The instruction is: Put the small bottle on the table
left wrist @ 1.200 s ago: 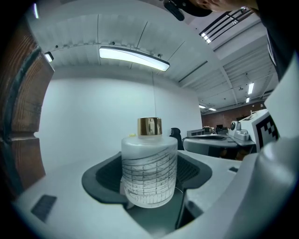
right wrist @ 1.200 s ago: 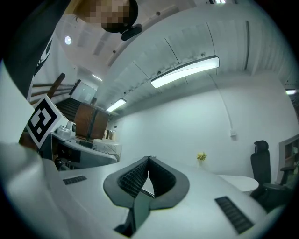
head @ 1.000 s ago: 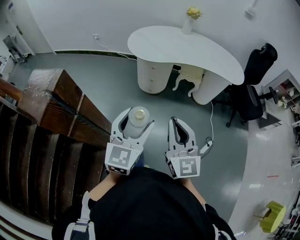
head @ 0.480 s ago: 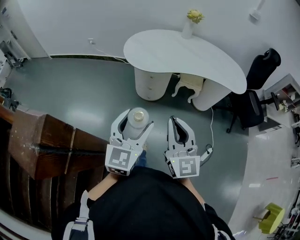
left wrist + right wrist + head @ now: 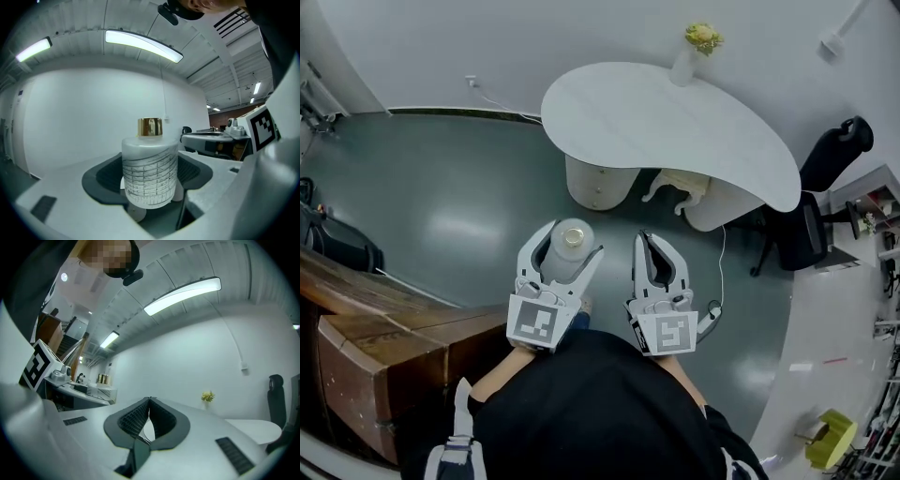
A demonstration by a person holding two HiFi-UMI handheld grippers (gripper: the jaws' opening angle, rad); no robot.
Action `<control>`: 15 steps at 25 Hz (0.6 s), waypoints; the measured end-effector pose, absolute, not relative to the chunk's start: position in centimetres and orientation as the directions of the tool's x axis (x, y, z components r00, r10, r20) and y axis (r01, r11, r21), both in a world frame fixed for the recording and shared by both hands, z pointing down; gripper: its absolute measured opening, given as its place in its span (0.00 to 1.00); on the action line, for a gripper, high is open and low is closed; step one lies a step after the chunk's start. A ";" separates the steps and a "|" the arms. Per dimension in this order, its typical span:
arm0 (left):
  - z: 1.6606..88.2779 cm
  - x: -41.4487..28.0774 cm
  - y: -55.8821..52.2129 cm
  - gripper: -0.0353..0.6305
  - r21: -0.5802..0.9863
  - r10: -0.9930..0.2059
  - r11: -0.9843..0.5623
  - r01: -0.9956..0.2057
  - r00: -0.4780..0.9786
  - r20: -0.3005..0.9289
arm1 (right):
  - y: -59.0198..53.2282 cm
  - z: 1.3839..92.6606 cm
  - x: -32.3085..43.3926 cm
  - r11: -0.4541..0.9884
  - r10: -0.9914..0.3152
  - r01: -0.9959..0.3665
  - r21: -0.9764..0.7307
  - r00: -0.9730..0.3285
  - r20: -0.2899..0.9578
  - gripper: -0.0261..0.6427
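My left gripper (image 5: 571,244) is clamped on the bottle (image 5: 150,173). Its frosted body stands upright between the two dark pads, squeezed on both sides, with the gold cap (image 5: 150,126) above the jaw line. The bottle is up in the air over the floor (image 5: 441,206), not on anything but my grip.

My right gripper (image 5: 149,400) is closed on nothing, its ribbed pads meeting at the tips. It hangs just beside the left one, the two apart by a narrow gap.

Ahead lies the table (image 5: 675,122), white and kidney-shaped. Its curved near edge is some way beyond my jaw tips, and its pedestals are tucked under it. A vase (image 5: 689,56) with flowers stands at the far rim against the wall, and the wide white top spreads out on my side of it.

Grey-green floor stretches in front of me and off to my left. Dark wooden steps (image 5: 375,347) close in at my lower left. To my right, past the table's end, sits a black chair (image 5: 825,178), and a cable (image 5: 724,253) trails across the floor near my right gripper.
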State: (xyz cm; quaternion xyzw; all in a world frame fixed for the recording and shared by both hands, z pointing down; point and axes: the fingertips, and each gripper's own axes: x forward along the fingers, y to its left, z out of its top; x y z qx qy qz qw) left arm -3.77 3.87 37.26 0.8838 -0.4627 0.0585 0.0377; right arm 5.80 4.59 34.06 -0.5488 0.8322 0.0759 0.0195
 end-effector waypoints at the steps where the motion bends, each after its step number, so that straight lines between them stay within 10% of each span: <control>1: 37.5 -4.0 3.1 0.55 0.014 -0.813 -0.568 -0.823 0.564 0.145 | 3.8 34.2 5.5 0.390 -0.909 -0.915 0.103 -0.400 -0.115 0.07; 15: 37.7 -5.2 -0.9 0.55 0.051 -0.798 -0.582 -0.812 0.582 0.155 | -0.4 34.3 3.8 0.416 -0.901 -0.903 0.106 -0.425 -0.090 0.07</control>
